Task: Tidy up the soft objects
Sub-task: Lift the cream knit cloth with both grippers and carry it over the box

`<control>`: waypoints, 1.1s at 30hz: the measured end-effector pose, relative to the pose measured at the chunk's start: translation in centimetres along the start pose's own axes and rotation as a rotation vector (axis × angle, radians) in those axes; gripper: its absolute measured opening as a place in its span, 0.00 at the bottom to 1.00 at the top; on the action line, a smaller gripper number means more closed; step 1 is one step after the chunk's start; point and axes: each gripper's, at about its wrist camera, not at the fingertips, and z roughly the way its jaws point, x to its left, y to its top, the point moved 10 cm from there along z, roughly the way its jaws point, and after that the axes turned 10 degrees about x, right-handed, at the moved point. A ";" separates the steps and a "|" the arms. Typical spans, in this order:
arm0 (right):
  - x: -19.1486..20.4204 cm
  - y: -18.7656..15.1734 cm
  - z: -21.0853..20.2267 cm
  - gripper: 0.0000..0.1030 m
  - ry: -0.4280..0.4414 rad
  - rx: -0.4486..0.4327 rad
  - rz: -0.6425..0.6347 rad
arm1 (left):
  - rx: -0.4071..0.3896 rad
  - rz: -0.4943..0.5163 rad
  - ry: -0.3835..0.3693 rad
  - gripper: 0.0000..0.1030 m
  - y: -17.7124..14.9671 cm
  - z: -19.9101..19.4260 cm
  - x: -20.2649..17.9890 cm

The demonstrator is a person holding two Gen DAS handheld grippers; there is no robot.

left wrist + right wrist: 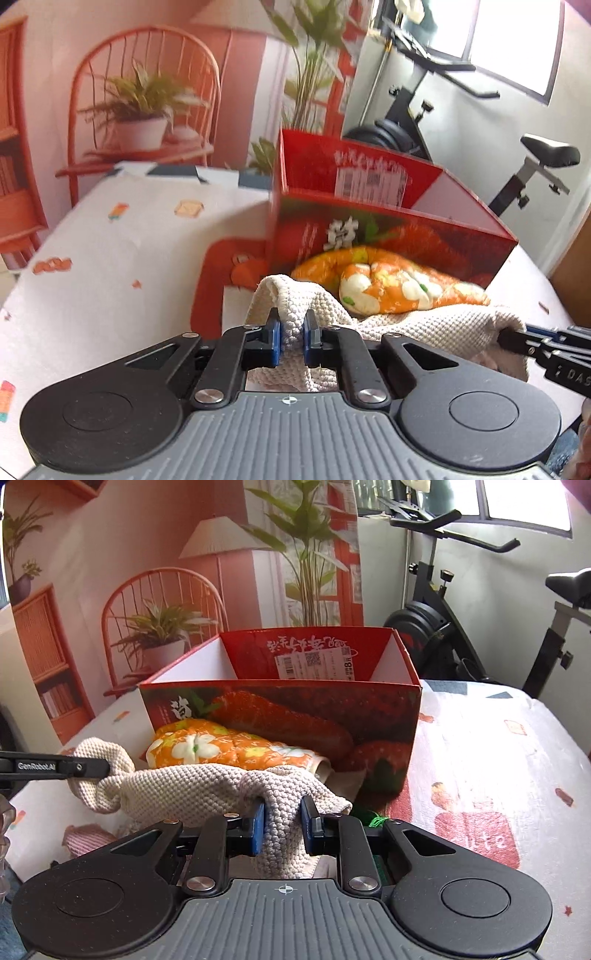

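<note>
A cream knitted cloth (413,317) (192,786) is stretched between both grippers, just in front of the red strawberry box (391,229) (280,705). My left gripper (292,334) is shut on one end of the cloth. My right gripper (282,821) is shut on the other end. An orange flowered padded cloth (391,284) (218,747) lies on the table against the box's front wall, just behind the cream cloth. The box is open at the top; the part of its inside that shows is bare. The right gripper's tip (517,338) shows in the left view, and the left one (88,766) in the right view.
The table (110,251) (498,760) has a white patterned cover. A pink striped cloth (86,840) and something green (373,819) lie under the cream cloth. An exercise bike (461,635) stands behind the table at the right. A printed backdrop stands behind.
</note>
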 end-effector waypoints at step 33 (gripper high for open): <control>-1.5 3.8 -5.2 0.18 0.038 -0.229 0.064 | -0.130 0.003 -0.094 0.12 4.9 -4.2 -2.3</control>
